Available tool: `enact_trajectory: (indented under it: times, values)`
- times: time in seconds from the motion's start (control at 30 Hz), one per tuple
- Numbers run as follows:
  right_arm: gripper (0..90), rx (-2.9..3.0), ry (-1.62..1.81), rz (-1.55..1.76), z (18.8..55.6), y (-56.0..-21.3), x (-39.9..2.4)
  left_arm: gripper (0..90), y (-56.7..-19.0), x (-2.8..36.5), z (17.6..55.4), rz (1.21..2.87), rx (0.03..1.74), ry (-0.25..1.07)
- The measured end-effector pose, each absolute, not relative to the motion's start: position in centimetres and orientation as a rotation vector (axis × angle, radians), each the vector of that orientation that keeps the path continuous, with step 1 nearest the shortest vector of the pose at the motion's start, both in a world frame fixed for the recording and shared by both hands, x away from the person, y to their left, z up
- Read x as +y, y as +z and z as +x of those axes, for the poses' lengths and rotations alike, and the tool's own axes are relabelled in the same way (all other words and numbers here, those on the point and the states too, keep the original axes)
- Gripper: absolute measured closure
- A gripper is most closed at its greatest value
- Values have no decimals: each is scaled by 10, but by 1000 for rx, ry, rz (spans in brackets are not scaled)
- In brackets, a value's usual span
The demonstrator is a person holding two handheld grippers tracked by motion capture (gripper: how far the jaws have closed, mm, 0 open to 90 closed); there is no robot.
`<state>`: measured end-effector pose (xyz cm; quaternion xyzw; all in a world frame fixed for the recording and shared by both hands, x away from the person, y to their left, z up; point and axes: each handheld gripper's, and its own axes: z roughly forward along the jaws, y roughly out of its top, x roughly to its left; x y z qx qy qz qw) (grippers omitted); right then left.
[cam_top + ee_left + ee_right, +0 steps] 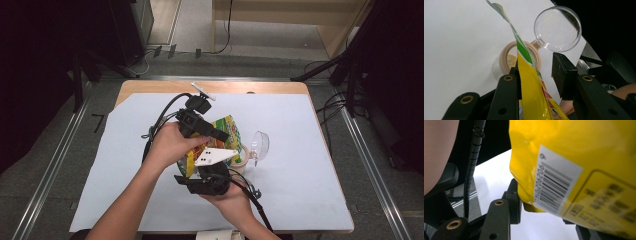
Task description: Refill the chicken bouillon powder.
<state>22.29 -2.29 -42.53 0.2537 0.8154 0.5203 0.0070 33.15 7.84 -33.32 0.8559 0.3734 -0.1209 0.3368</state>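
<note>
A yellow and green snack bag (227, 127) is held tilted over an open beige jar (243, 156), whose clear round lid (260, 144) hangs off to its right. In the left gripper view the bag (531, 87) runs edge-on between the jaws of my left gripper (537, 65). It lies against the left pad, and a gap separates it from the right pad. Pale granules lie inside the jar (507, 53), and the lid (557, 28) is beside it. My right gripper (192, 167) grips the bag's lower end from below. Its left pad presses the barcoded bag (574, 157), which hides the other jaw.
A white sheet (300, 165) covers most of the wooden table (150, 86). Cables trail from both grippers across the sheet. Metal floor rails run along both sides of the table. A small white object (215, 235) sits at the near edge.
</note>
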Motion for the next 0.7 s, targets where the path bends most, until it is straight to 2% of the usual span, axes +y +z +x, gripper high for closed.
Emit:
enact_trajectory:
  times: [0.7]
  values:
    - [608, 2552, 1635, 795, 222, -425, -23, 671, -333, 78, 331, 2235, 970, -311]
